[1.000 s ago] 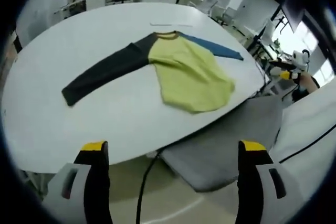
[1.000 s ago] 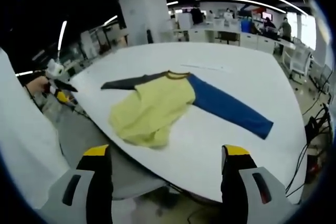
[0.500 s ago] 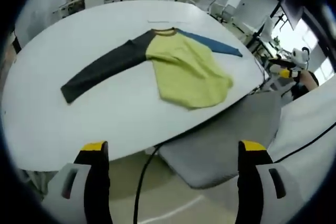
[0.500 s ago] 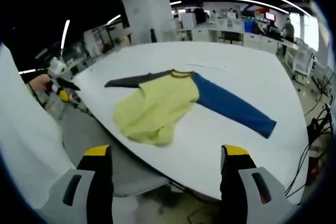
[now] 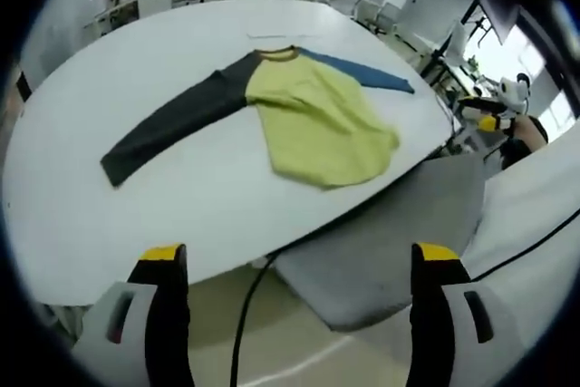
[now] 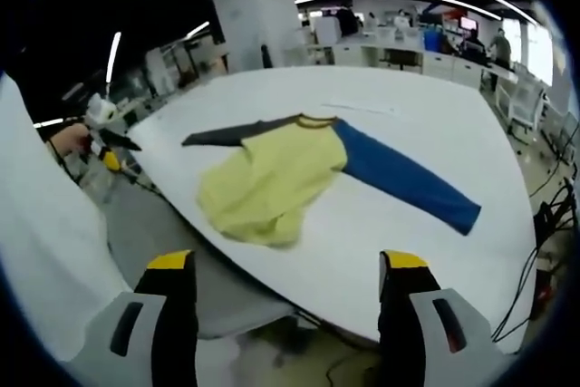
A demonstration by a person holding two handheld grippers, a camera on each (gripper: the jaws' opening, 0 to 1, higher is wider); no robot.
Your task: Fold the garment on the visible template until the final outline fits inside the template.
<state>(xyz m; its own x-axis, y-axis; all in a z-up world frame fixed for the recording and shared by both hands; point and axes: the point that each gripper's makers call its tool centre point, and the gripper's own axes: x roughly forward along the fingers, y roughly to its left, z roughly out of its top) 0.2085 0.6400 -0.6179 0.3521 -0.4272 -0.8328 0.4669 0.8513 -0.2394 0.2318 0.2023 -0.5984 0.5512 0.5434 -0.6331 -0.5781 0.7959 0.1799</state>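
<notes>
A long-sleeved shirt lies spread on a white round table (image 5: pixel 181 197). Its yellow-green body (image 5: pixel 317 124) is rumpled near the table's edge, with one dark grey sleeve (image 5: pixel 172 124) and one blue sleeve (image 5: pixel 362 72) stretched out. In the right gripper view the same yellow-green body (image 6: pixel 272 178) has the blue sleeve (image 6: pixel 403 178) reaching right and the dark grey sleeve (image 6: pixel 227 136) to the left. My left gripper (image 5: pixel 294 265) is open, well short of the table. My right gripper (image 6: pixel 285 269) is open too, held off the table's rim (image 6: pixel 299 287). A faint line (image 6: pixel 362 108) lies on the table beyond the collar.
A grey chair (image 5: pixel 390 242) is tucked under the table edge, and a black cable (image 5: pixel 249 314) hangs down to the floor. The person's white sleeve (image 6: pixel 45 251) shows at the left. Desks and people stand in the far office background (image 6: pixel 435 43).
Both views have shifted slightly, so the hands moved a little. The shirt lies as before and both grippers stay open.
</notes>
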